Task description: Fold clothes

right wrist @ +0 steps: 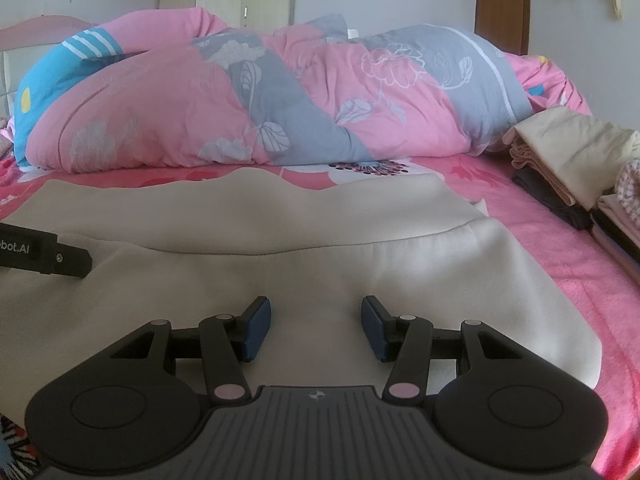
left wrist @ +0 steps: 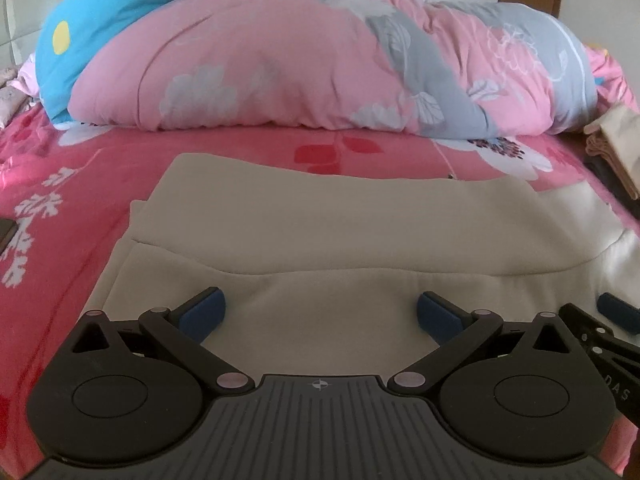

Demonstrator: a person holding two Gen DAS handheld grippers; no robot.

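Observation:
A beige garment (left wrist: 320,232) lies spread on the pink bedsheet, with a folded layer across its far half. My left gripper (left wrist: 320,316) hovers over its near part, jaws wide open and nothing between the blue pads. In the right wrist view the same garment (right wrist: 280,240) fills the middle. My right gripper (right wrist: 316,328) stands over it with jaws parted and no cloth between the pads. Part of the right gripper (left wrist: 600,328) shows at the left view's right edge. The left gripper's black body (right wrist: 44,258) shows at the right view's left edge.
A rolled pink and grey floral duvet (right wrist: 280,104) lies across the bed behind the garment, with a blue pillow (left wrist: 92,36) at its left end. A stack of folded clothes (right wrist: 568,160) sits at the right. A dark flat object (left wrist: 8,232) lies at the left edge.

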